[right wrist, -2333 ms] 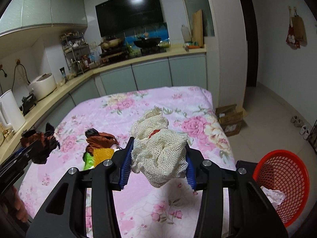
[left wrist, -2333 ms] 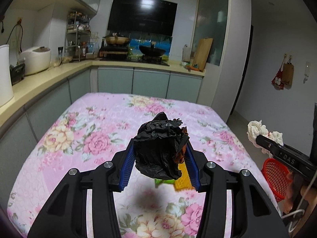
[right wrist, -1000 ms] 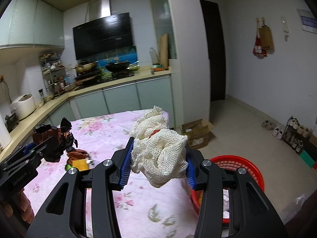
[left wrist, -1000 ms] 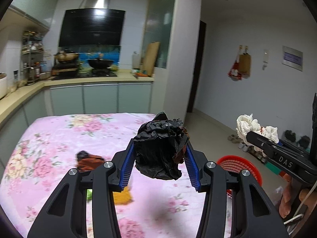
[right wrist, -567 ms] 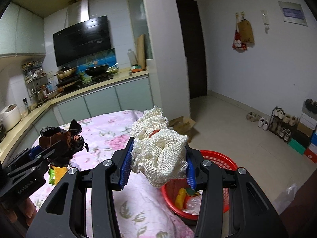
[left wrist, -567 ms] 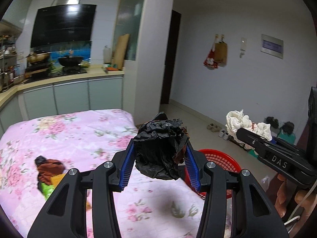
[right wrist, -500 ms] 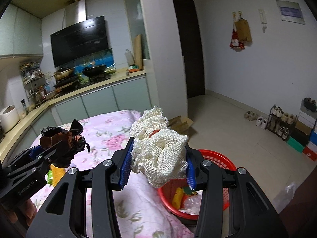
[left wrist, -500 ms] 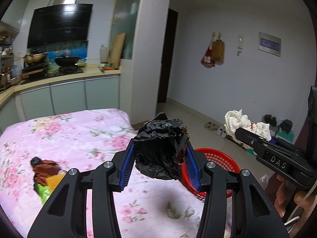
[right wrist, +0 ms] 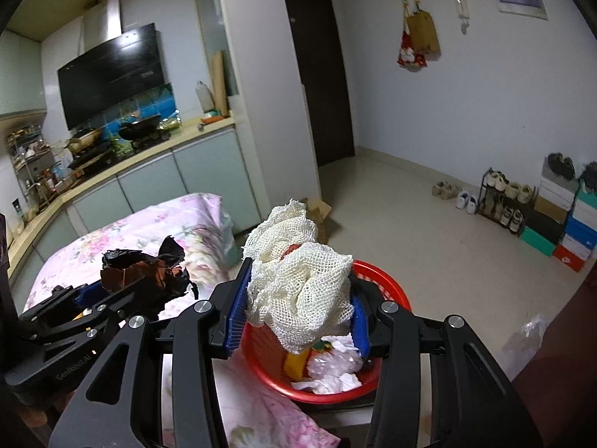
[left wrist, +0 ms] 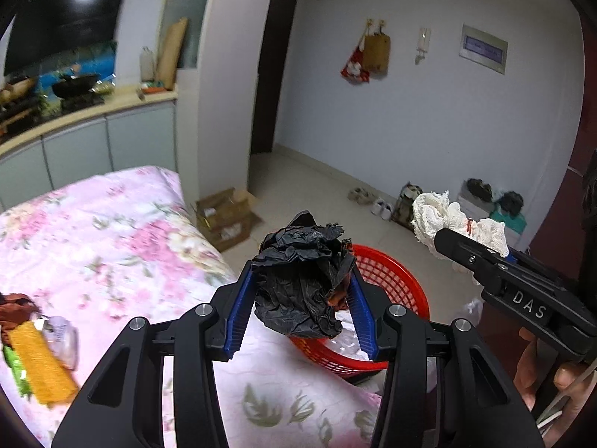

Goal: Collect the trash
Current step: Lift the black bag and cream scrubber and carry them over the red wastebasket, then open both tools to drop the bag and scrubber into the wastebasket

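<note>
My left gripper (left wrist: 300,293) is shut on a crumpled black plastic wad (left wrist: 300,280), held above the table's right edge just short of the red basket (left wrist: 391,280). My right gripper (right wrist: 298,300) is shut on a cream mesh net bundle (right wrist: 302,291), which hangs over the red basket (right wrist: 388,280) that holds white paper scraps and a yellow piece. In the left wrist view the right gripper (left wrist: 462,239) shows at the right with the net bundle (left wrist: 447,220). The right wrist view has the left gripper (right wrist: 123,287) at the left with the black wad (right wrist: 145,270).
On the floral tablecloth (left wrist: 112,231), at the left, lie an orange-yellow packet (left wrist: 41,362), a brown wad (left wrist: 15,310) and a clear wrapper (left wrist: 61,339). A cardboard box (left wrist: 224,216) sits on the floor behind the table. Shoes and shoe boxes (right wrist: 556,220) line the far wall.
Both grippers have swung to the right, away from the kitchen counter, and dipped lower. The red basket has come under the right gripper and close behind the left one. Both grips are unchanged.
</note>
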Demonstrator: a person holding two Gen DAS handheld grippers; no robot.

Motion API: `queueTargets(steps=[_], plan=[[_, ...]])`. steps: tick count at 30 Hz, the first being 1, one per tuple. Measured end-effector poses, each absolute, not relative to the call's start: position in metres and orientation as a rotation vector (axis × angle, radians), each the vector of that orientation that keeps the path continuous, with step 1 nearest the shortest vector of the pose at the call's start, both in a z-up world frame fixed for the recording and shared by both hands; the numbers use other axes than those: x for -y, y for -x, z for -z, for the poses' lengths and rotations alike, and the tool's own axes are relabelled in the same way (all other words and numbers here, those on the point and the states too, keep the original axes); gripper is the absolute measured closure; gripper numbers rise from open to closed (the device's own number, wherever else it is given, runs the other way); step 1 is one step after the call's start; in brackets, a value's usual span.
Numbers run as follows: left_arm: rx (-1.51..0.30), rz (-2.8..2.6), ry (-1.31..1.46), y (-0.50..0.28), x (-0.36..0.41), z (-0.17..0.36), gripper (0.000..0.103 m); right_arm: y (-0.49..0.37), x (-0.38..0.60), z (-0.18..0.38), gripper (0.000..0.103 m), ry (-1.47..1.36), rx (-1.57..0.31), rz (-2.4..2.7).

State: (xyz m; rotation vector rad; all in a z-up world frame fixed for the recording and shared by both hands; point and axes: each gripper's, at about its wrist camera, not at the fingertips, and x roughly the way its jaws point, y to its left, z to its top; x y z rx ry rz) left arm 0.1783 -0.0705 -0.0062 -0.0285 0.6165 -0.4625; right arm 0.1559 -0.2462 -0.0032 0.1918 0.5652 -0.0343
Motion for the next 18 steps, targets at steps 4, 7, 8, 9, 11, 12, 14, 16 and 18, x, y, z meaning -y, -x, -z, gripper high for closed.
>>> queueTargets(steps=[4,7,8,9,11,12,14,16,18], plan=[[-0.662,0.470,0.004,-0.194,0.086,0.022,0.058,-0.163,0.254,0.015,0.059,-0.217,-0.604,0.049],[-0.708,0.483,0.003,-0.207,0.096,0.036,0.058,-0.168,0.260,0.025,0.059,-0.230,-0.630,0.064],[-0.716,0.485,0.003,-0.209,0.099,0.037,0.058,-0.172,0.263,0.029,0.059,-0.237,-0.643,0.071],[-0.731,0.489,0.003,-0.213,0.103,0.041,0.058,-0.174,0.266,0.032,0.059,-0.243,-0.654,0.076],[-0.757,0.502,0.002,-0.220,0.109,0.047,0.057,-0.179,0.271,0.040,0.059,-0.258,-0.681,0.081],[-0.768,0.506,0.002,-0.224,0.112,0.050,0.057,-0.182,0.273,0.044,0.059,-0.266,-0.693,0.083],[-0.792,0.517,0.007,-0.229,0.117,0.055,0.058,-0.187,0.277,0.051,0.059,-0.277,-0.714,0.088],[-0.814,0.526,0.012,-0.235,0.122,0.060,0.057,-0.190,0.282,0.056,0.059,-0.285,-0.726,0.092],[-0.832,0.534,0.008,-0.240,0.128,0.065,0.057,-0.196,0.287,0.063,0.059,-0.292,-0.743,0.099]])
